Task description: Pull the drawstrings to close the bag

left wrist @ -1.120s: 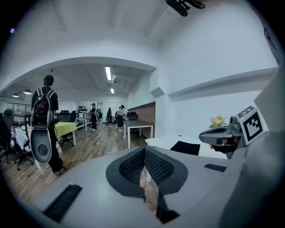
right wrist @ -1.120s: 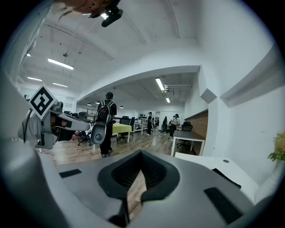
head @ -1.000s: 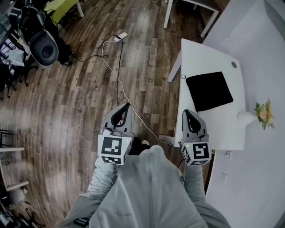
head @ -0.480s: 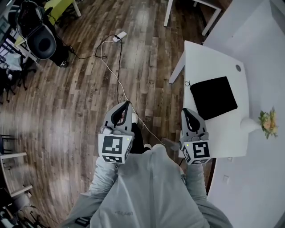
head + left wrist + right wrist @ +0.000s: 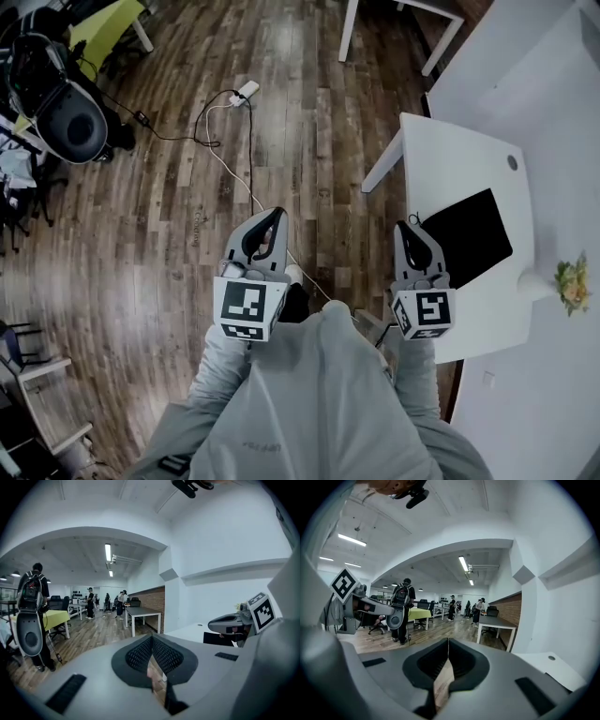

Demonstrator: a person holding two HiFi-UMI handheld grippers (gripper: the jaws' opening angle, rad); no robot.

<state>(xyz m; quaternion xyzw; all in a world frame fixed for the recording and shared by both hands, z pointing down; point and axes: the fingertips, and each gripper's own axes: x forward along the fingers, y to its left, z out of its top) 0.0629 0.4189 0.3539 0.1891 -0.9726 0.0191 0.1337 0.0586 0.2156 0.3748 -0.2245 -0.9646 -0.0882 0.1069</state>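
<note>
Two grippers are travelling with the person over the wooden floor [image 5: 141, 244], and the scene is shifting round them. Over the last second the white counter [image 5: 450, 159] and the black bag [image 5: 469, 234] lying flat on it have been sliding rightward and nearer in the head view. The bag's left corner is now lying just right of the right gripper [image 5: 405, 227], where a second ago it was sitting farther off. By the look of it, the person is closing on the counter's left edge and no pull is beginning yet. The bag is resting untouched, and its drawstrings are showing too small to make out.

The left gripper [image 5: 274, 217] is hanging over the floor, well apart from the counter. Its jaws are pressing together with nothing between them, and only floor is showing past the pads. The right gripper is carrying its jaws together too and gripping nothing. It is hovering by the counter's left edge, touching neither bag nor counter as far as the head view tells. Both will be needing to open before taking a string.
</note>
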